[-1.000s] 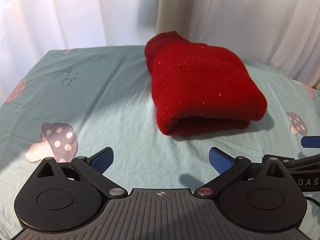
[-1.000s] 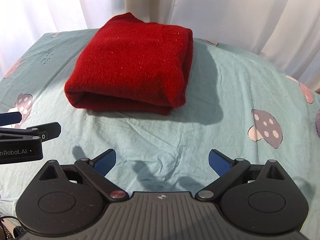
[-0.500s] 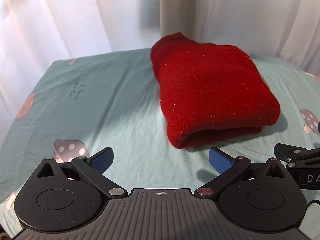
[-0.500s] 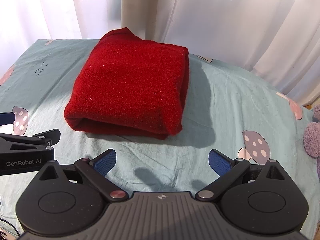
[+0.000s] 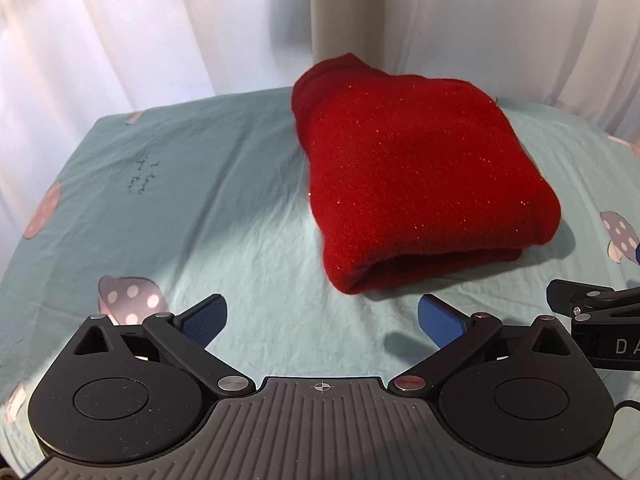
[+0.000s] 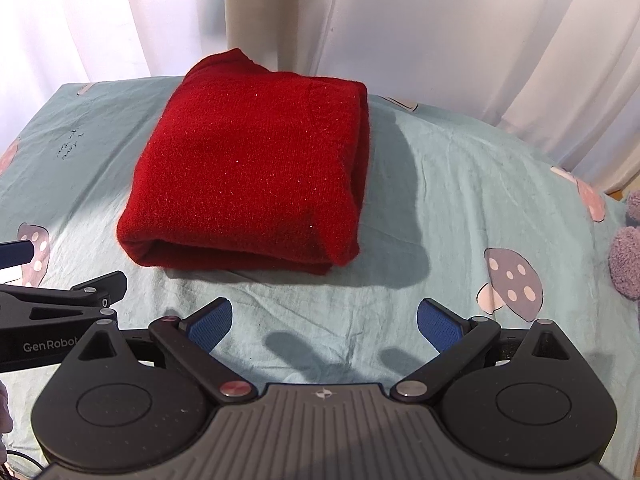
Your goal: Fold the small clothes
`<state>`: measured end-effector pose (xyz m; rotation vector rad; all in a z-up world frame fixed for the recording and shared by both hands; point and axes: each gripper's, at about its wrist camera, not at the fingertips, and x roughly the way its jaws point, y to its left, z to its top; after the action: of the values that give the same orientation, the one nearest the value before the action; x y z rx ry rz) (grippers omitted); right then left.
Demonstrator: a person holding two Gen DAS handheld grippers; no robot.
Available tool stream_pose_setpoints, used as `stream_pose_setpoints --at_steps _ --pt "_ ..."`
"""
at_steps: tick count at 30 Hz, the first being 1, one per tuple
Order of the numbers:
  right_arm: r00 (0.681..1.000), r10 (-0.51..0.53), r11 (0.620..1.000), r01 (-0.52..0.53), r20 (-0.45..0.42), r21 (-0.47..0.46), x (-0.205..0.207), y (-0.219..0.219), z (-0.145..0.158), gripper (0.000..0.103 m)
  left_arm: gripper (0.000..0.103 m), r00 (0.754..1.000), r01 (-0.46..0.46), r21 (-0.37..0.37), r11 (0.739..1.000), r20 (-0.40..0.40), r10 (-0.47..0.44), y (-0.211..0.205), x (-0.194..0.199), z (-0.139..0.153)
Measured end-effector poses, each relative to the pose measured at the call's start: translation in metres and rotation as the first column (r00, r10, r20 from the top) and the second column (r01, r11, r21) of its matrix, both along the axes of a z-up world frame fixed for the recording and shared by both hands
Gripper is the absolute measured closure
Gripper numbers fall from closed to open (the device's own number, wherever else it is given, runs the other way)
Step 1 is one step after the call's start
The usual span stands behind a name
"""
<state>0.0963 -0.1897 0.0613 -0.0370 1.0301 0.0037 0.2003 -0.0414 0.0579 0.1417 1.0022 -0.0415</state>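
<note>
Red sweater [image 5: 416,184], folded into a thick rectangle, lies ahead of both tools on a mushroom-print sheet [image 5: 208,184], ahead and to the right of the left hand-held gripper [image 5: 320,320] and ahead and slightly left of the right hand-held gripper [image 6: 324,324]. Each tool hovers short of the bundle with its blue pads spread wide and nothing between them; neither touches the knit.

The fold looks finished, or very near it (a judgement from the tidy stack alone). Risk from here lies in any further touch: a pad catching the fluffy top layer could drag it off the layers beneath and open the near edge, where the folds show loosely stacked. A push along the wrinkled sheet could also bunch the cloth and skew the bundle.

The surface is a pale teal sheet, creased, with small handwriting [image 5: 140,178] printed on it ahead and to the left of the left tool. White curtains [image 6: 480,40] hang behind, and a purple plush object [image 6: 626,256] sits at the far right edge.
</note>
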Motion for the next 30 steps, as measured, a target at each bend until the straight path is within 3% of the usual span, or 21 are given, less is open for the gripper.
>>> stream_pose_setpoints --at_steps 30 --pt "1.000 -0.009 1.000 0.009 0.006 -0.001 0.0023 -0.0022 0.0054 0.004 0.000 1.000 0.006 -0.023 1.000 -0.016 -0.006 -0.0026 0.0008 0.0005"
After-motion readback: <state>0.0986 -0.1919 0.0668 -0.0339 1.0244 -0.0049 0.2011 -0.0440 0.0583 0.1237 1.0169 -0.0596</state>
